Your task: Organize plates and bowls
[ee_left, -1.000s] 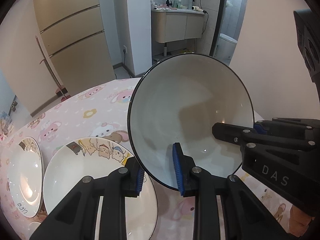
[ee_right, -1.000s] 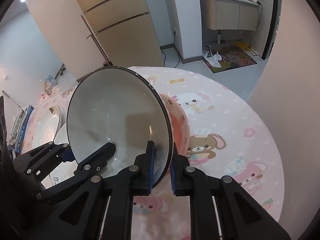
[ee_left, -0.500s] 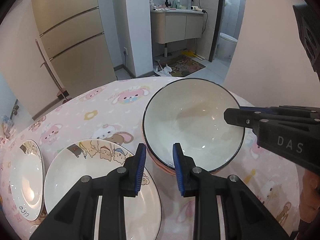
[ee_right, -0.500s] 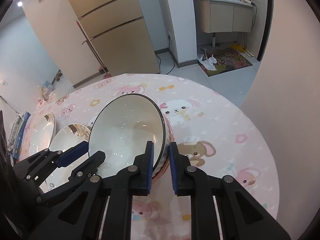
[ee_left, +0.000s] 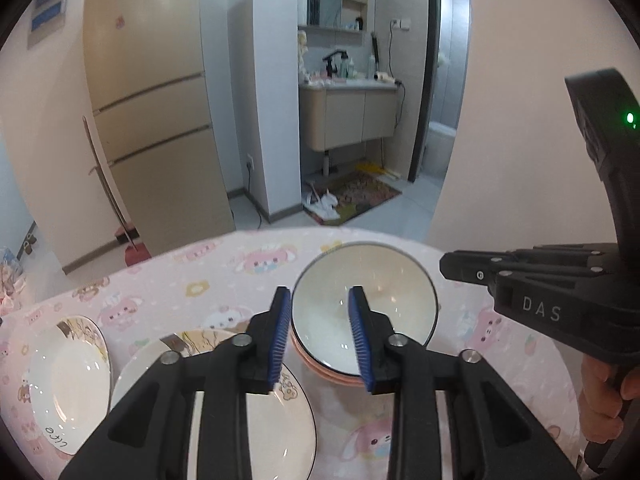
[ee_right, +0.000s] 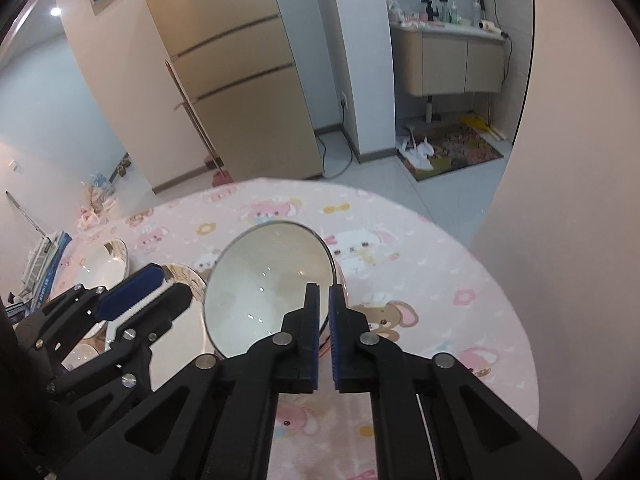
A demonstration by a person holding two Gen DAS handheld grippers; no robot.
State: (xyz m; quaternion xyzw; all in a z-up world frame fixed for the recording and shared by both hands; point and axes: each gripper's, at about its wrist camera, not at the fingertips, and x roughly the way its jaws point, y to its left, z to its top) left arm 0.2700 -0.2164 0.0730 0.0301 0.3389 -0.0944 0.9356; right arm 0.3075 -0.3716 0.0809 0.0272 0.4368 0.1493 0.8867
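A white bowl with a dark rim (ee_left: 384, 296) (ee_right: 272, 288) rests inside a pink bowl (ee_left: 332, 376) on the round table. My left gripper (ee_left: 320, 340) is open and empty, raised above the bowl's left rim. My right gripper (ee_right: 325, 332) is nearly shut with a narrow gap, empty, raised above the bowl's right rim; it also shows in the left wrist view (ee_left: 472, 270). A cartoon-print plate (ee_left: 276, 432) lies left of the bowls, and a smaller plate (ee_left: 64, 376) lies further left.
The table has a pink cartoon cloth (ee_right: 440, 280). Its far edge drops to the tiled floor. A beige wall (ee_right: 580, 200) stands close on the right. A fridge (ee_right: 240, 80) and a bathroom doorway lie beyond.
The white bowl was lowered from tilted in the air into the pink bowl. Both grippers let go of it and rose and drew back.
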